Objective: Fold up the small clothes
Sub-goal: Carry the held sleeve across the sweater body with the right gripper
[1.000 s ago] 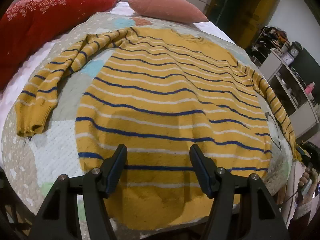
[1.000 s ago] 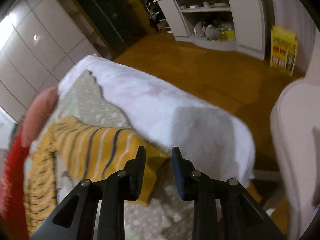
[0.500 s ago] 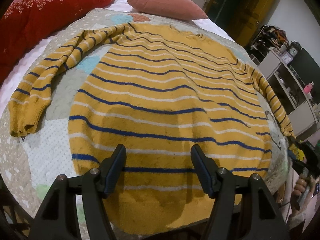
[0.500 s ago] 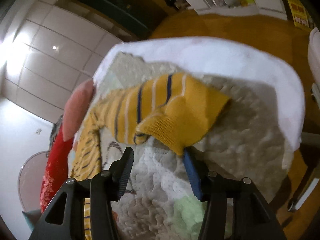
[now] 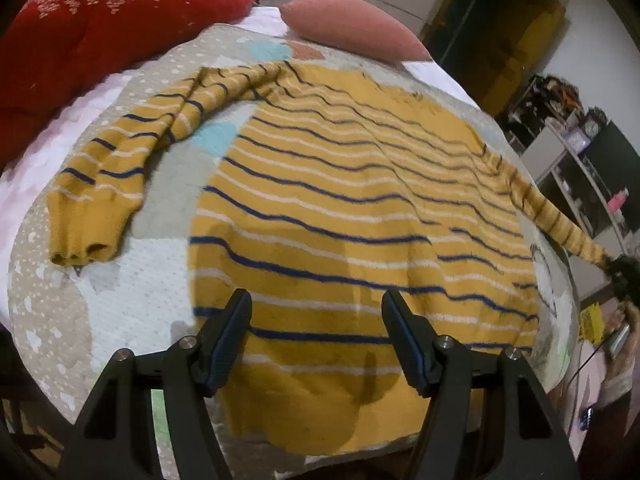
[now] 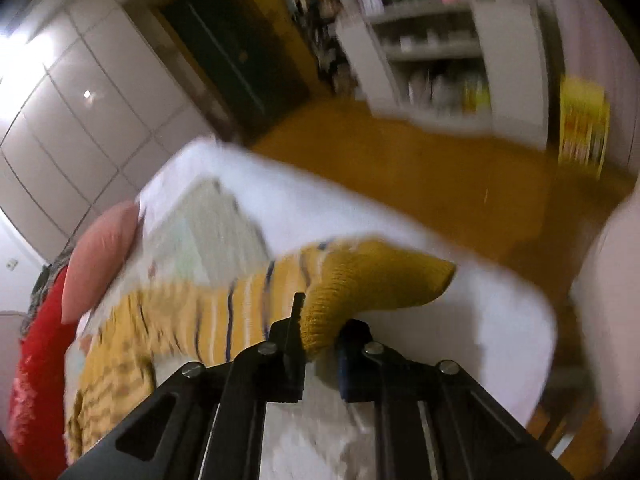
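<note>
A yellow sweater with blue and white stripes [image 5: 352, 208] lies flat on a patterned blanket [image 5: 132, 304] on the bed. Its left sleeve [image 5: 120, 168] lies out to the left. My left gripper [image 5: 316, 332] is open and empty, just above the sweater's hem. My right gripper [image 6: 320, 332] is shut on the cuff of the right sleeve [image 6: 360, 284] and holds it lifted off the bed. In the left wrist view that sleeve [image 5: 560, 224] stretches to the far right edge.
A red pillow [image 5: 100, 36] and a pink pillow [image 5: 352, 28] lie at the head of the bed. A white sheet [image 6: 440, 320] covers the bed's edge. White shelves [image 6: 460, 64] and an orange floor [image 6: 440, 184] lie beyond the bed.
My right gripper has closed on the right sleeve's cuff and lifted it. My left gripper has stayed open over the hem, shifting slightly.
</note>
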{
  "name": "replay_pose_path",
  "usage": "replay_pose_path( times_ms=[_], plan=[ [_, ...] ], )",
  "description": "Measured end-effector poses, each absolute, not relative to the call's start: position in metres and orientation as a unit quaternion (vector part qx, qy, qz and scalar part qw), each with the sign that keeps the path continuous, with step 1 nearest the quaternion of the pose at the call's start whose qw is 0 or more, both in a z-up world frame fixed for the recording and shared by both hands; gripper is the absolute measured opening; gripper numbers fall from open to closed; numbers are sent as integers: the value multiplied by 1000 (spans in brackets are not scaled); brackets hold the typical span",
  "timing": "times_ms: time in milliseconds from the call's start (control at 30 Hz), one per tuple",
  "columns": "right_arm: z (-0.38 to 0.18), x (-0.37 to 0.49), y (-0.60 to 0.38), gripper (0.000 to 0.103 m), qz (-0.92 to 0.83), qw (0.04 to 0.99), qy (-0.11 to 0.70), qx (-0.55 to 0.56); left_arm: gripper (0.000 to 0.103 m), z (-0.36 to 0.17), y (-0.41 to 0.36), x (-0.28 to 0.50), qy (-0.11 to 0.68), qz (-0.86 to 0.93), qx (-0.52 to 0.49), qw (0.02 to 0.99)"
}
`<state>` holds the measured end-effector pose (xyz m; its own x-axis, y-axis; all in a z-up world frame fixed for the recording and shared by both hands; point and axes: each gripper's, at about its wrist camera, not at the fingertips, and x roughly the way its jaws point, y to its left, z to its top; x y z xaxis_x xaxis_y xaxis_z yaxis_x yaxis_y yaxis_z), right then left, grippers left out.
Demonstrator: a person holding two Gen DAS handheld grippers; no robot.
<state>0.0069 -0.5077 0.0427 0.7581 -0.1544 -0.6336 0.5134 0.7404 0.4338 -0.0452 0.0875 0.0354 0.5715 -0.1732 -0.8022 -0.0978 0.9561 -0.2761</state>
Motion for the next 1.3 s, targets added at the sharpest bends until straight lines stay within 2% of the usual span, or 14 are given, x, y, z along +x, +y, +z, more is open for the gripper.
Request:
replay_pose_path(
  times_ms=[100,200,367,433,600,833,933,1033,1100,1133,1167,1300],
  plan=[
    [92,22,-512,13,-205,904,261,271,66,38,98,-46,453,-19,-163,876],
    [128,57,-489,13,-191,920,263,221,66,42,108,-51,440,-21,-177,880],
    [156,119,-392,13,-104,942,286,140,67,53,132,-65,413,-9,-186,891],
    [158,153,-324,13,-46,946,303,102,68,56,148,-73,402,3,-189,896],
    [130,210,-159,13,84,931,354,23,69,52,199,-98,382,54,-195,902],
    [31,257,29,13,162,876,443,-101,69,33,270,-131,379,131,-224,888],
    [-8,261,66,18,149,859,462,-163,69,27,291,-145,376,153,-236,883],
    [-12,253,89,23,137,864,439,-204,69,24,303,-153,369,163,-252,880],
    [-4,242,99,35,166,866,421,-214,69,23,306,-153,367,164,-261,878],
    [1,234,105,51,181,866,411,-221,69,23,306,-153,365,163,-265,878],
    [8,221,117,58,204,866,392,-233,69,24,306,-153,363,160,-269,878],
    [31,191,130,58,254,863,372,-229,70,28,305,-158,354,159,-281,878]
  ],
)
